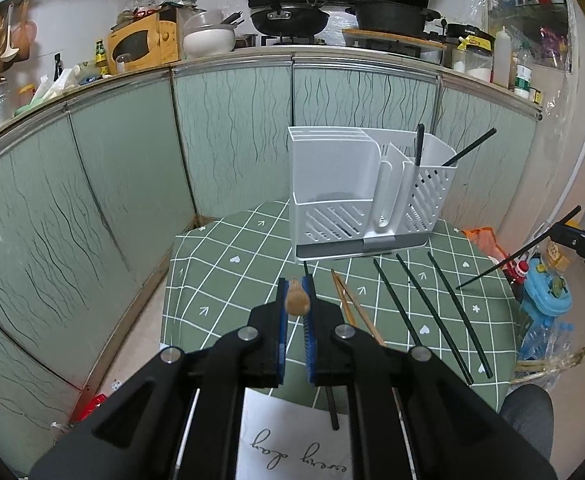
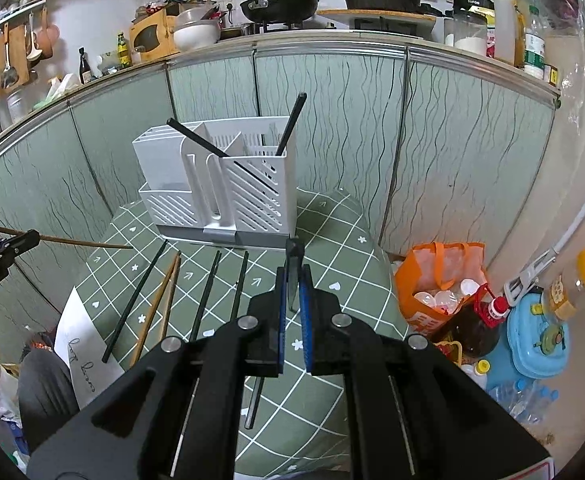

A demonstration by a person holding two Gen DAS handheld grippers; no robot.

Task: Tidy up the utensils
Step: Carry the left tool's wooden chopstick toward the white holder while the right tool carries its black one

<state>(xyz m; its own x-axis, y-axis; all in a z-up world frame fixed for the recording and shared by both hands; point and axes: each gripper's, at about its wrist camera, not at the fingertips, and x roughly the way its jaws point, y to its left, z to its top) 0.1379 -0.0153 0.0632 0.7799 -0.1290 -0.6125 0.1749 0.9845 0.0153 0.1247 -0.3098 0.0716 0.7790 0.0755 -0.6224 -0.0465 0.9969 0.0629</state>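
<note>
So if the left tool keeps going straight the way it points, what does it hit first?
Probably the white utensil holder on the green checked tablecloth. The left tool, shut on a wooden chopstick, aims just left of its front; depth is hard to judge.
</note>
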